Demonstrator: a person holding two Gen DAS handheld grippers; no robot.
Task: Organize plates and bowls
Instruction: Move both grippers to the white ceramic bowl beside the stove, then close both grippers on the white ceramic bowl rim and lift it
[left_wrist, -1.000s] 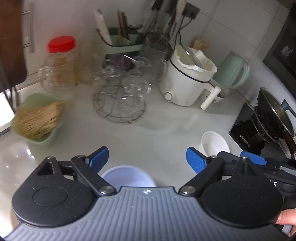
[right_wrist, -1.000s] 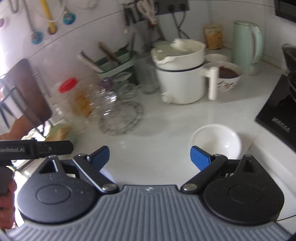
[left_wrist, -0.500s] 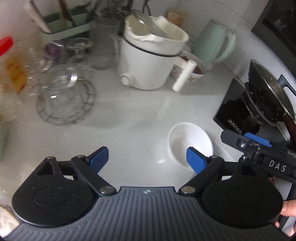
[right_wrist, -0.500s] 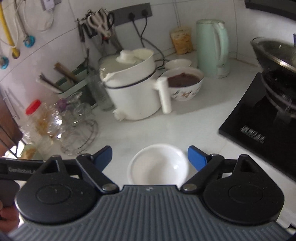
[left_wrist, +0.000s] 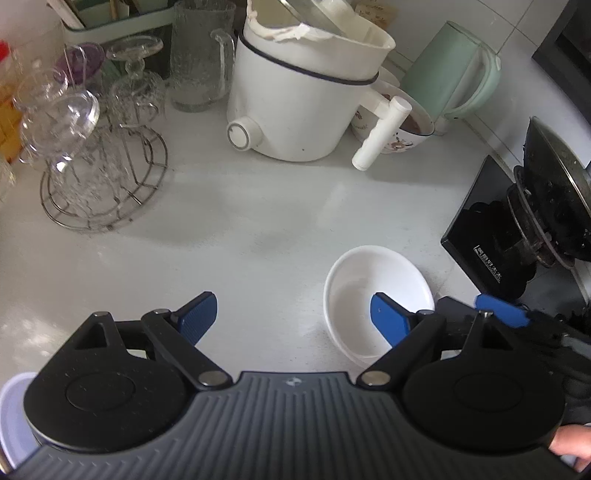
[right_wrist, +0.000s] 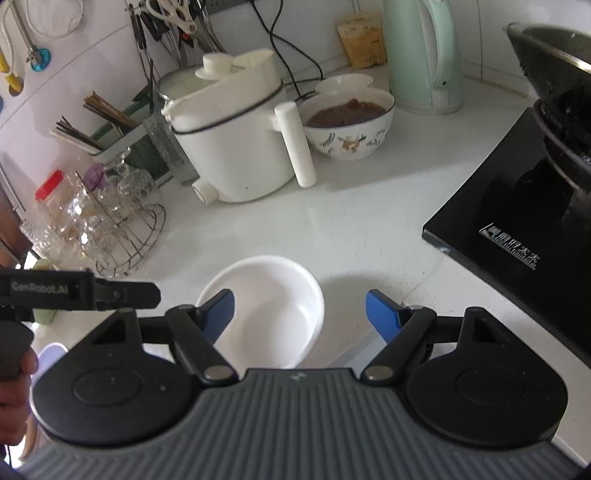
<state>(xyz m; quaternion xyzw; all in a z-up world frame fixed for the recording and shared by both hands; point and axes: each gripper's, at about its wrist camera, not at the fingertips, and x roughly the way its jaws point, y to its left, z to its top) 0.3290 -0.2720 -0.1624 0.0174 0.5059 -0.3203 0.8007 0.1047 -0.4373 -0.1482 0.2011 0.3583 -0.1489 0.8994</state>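
The empty white bowl (right_wrist: 271, 310) sits on the white countertop (left_wrist: 258, 229) near the black induction cooktop (right_wrist: 517, 229), not yet lifted, and a pale lavender bowl (left_wrist: 13, 413) lies apart at the left edge, so the organizing seems barely begun. The right gripper (right_wrist: 300, 314) tilts down over the white bowl, its jaws having just been closing, one finger inside the bowl and one outside its right rim, neither pressing yet. The left gripper (left_wrist: 301, 321) hangs beside it, spread wide and empty over bare counter.
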